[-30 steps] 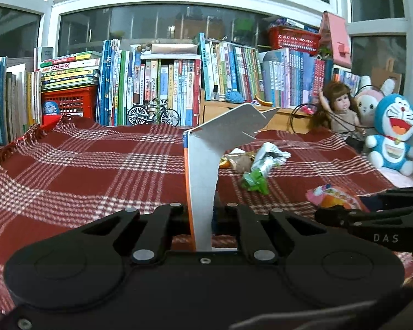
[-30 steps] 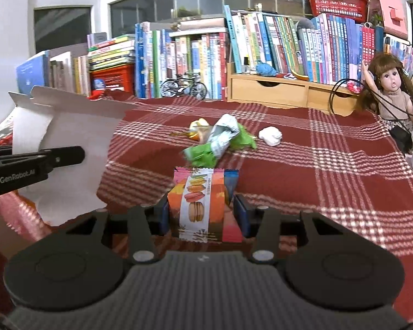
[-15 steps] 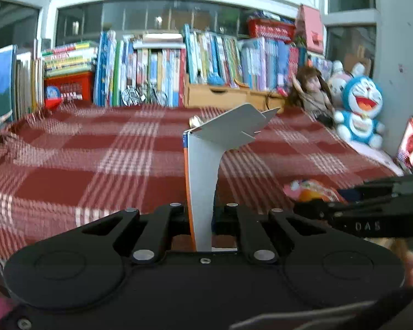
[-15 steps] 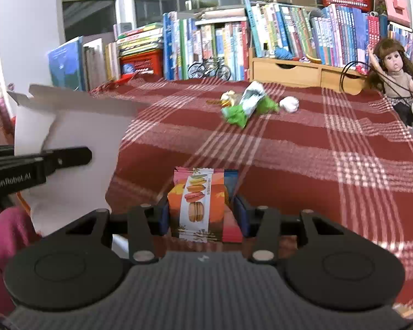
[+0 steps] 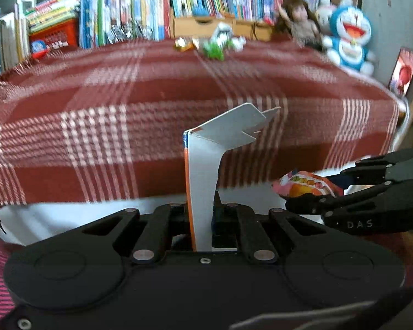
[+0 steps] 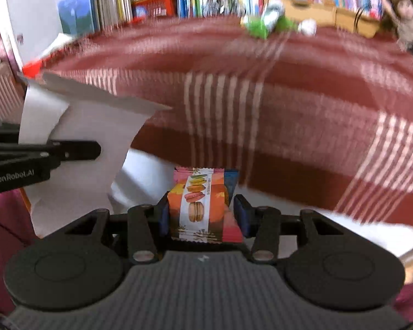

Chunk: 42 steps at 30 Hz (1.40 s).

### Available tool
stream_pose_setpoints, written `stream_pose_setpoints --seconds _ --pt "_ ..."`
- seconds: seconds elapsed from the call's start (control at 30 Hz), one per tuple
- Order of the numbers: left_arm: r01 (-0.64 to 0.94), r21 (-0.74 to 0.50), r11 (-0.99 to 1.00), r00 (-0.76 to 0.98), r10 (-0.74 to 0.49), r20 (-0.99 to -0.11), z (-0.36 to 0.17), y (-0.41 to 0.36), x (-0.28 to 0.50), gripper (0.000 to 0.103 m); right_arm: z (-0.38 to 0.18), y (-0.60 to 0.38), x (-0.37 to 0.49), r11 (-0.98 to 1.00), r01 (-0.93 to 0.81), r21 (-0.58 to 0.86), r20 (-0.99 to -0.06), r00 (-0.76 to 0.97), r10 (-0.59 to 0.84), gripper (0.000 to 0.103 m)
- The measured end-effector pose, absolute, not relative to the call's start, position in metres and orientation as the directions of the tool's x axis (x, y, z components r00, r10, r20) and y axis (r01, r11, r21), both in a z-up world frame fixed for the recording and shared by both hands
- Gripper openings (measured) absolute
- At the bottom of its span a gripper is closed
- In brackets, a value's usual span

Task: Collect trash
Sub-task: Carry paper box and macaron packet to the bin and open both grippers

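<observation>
Grey card, torn along its upper edge and edged in orange on one side, is standing upright between the closed jaws of the left gripper, which is pinching its lower end. From the right wrist view the same card is showing its broad white face at the left, with the left gripper clamped across it. The right gripper is clasping a snack packet printed with macarons, one blue pad pressing on each side of the wrapper. In the left wrist view the right gripper is reaching in from the right with the packet at its tip. Both grippers are hanging just off the near edge of a table draped in a red plaid cloth. More trash is lying near the far edge of the table: a crumpled green and silver wrapper, a white wad just beside it, and a gold scrap. Books, a doll and a blue plush cat are lining the wall behind the table.
</observation>
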<state>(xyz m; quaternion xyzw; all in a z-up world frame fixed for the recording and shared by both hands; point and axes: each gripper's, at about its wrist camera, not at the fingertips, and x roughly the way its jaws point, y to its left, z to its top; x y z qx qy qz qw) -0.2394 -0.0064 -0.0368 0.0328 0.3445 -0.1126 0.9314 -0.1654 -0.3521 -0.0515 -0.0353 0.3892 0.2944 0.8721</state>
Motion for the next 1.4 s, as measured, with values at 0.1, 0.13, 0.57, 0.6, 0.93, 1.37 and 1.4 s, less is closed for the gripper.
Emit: stream_pose_setpoints --seconds 0.1,0.13,0.57,0.6,0.93,1.37,1.4 --pt "0.239 0.016 0.971 0.705 -0.162 -0.691 -0.058 -0.009 -0.234 0.008 -0.076 -0.348 -0.164 0.824 -0.543 0.162 -0.744 0.481 0.463 0.052" --pt "0.239 0.017 0.971 0.691 -0.158 -0.705 -0.065 -0.010 -0.232 0.008 -0.082 -0.347 -0.162 0.824 -0.543 0.163 -0.758 0.466 0.457 0.052" --pt "0.212 -0.037 0.976 0.481 -0.138 -0.866 -0.157 -0.012 -0.191 0.009 -0.147 -0.345 -0.140 0.823 -0.509 0.253 -0.829 0.324 0.455 0.052" --pt "0.204 -0.047 0.978 0.463 -0.139 -0.875 -0.164 -0.012 -0.187 0.009 -0.152 -0.345 -0.140 0.826 -0.499 0.263 -0.834 0.313 0.454 0.052" --pt "0.203 -0.054 0.978 0.402 -0.134 -0.906 -0.187 -0.017 -0.175 0.014 -0.170 -0.344 -0.130 0.823 -0.471 0.316 -0.846 0.252 0.469 0.066" --pt "0.207 -0.010 0.978 0.445 -0.103 -0.890 -0.176 -0.012 -0.173 0.077 -0.164 -0.344 -0.126 0.827 -0.450 0.336 -0.829 0.275 0.487 0.085" --pt "0.213 -0.011 0.977 0.448 -0.108 -0.888 -0.174 -0.012 -0.173 0.082 -0.162 -0.345 -0.125 0.829 -0.448 0.334 -0.828 0.281 0.485 0.085"
